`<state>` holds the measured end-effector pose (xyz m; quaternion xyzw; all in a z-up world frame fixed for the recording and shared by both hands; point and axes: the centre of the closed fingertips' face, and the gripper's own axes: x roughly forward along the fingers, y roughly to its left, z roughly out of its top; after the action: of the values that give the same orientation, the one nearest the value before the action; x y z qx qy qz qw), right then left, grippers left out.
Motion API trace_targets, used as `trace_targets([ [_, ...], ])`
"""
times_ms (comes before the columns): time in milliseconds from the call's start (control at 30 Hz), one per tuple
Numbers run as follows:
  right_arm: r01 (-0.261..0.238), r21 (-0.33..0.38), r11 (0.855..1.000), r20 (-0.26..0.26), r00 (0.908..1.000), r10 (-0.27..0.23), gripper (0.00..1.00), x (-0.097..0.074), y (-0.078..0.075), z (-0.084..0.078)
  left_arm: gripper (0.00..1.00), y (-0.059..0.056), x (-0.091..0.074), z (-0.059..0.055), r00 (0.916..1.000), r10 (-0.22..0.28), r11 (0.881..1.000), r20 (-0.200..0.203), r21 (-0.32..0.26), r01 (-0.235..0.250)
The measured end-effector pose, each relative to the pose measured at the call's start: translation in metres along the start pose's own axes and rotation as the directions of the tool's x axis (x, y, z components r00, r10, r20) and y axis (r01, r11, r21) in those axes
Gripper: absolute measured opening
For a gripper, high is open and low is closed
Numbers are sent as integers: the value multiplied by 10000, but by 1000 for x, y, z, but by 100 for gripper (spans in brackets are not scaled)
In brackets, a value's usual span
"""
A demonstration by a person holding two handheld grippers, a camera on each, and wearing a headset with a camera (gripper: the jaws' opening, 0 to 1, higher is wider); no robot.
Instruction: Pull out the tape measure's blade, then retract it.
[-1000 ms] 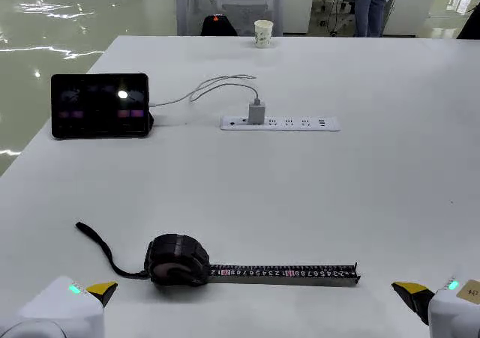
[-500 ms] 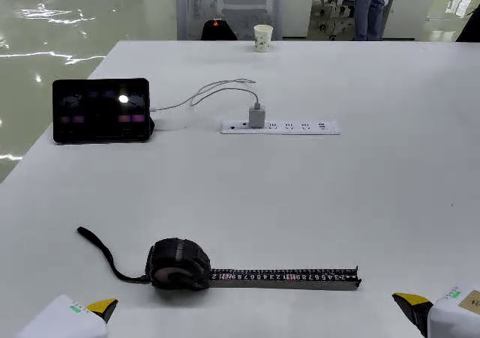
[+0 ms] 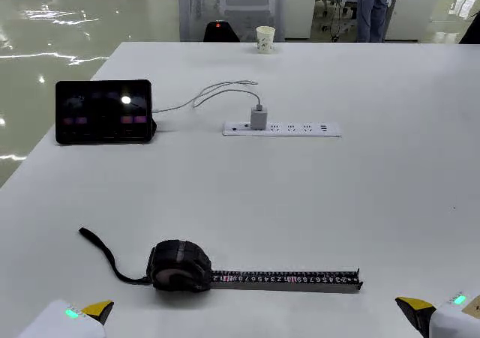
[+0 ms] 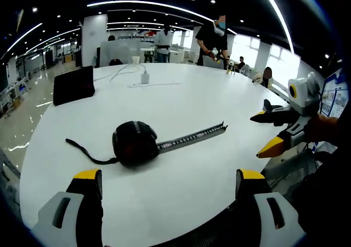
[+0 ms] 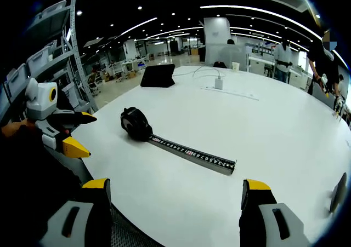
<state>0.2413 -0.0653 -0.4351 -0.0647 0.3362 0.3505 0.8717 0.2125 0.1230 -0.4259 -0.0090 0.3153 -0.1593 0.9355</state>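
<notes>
Nothing on the desk (image 3: 337, 195) has moved since a moment ago. Both tongs have slid back a little toward the person and now sit lower, at the near edge.

The left tongs (image 4: 168, 174) are wide open and hold nothing. The right tongs (image 5: 174, 185) are wide open too, with nothing between them. They are well apart from each other, one on each side.

The tape measure (image 3: 178, 265) lies on the desk between them, near the front edge. Its blade (image 3: 285, 279) is already out and lies flat, pointing toward the right tongs. Its black strap (image 3: 105, 252) trails off the other way. So I think the pulling part is done. What is left is to let the blade go back in, and no tongs touch the tape measure yet.

The desk is big, white and smooth. Farther back stand a dark tablet (image 3: 103, 112) and a white power strip (image 3: 281, 129) with a plug (image 3: 259, 117) and cable (image 3: 217, 91). A paper cup (image 3: 265, 38) stands at the far edge. The room is large and bright, with a shiny floor (image 3: 52, 23), shelves (image 5: 49, 39) and a person (image 4: 214, 36) standing far off.
</notes>
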Motion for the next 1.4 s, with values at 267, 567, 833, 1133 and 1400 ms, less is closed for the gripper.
trace_targets([
  [267, -49, 27, 10000, -34, 10000, 49, 99, 0, 1, -1, 99, -1, 0, 0, 10000, 22, 10000, 9, 25, -22],
  [567, -6, 131, 9999, 111, 9999, 5, 99, -2, -1, 1, 99, 0, 0, 1, 10000, 77, 10000, 32, -4, -77],
  [833, -48, 103, 9999, 78, 10000, 47, 99, -2, -2, 0, 99, 0, 2, 1, 10000, 95, 10000, -22, -18, -95],
  [1133, -202, 45, 9998, 33, 9998, 202, 99, -2, -1, -1, 99, -3, 6, 2, 9999, 110, 9999, -51, 53, -110],
  [1400, -402, 12, 9992, 32, 9992, 402, 98, -2, 1, -1, 99, -2, 9, 4, 9998, 167, 9999, -65, -30, -167],
])
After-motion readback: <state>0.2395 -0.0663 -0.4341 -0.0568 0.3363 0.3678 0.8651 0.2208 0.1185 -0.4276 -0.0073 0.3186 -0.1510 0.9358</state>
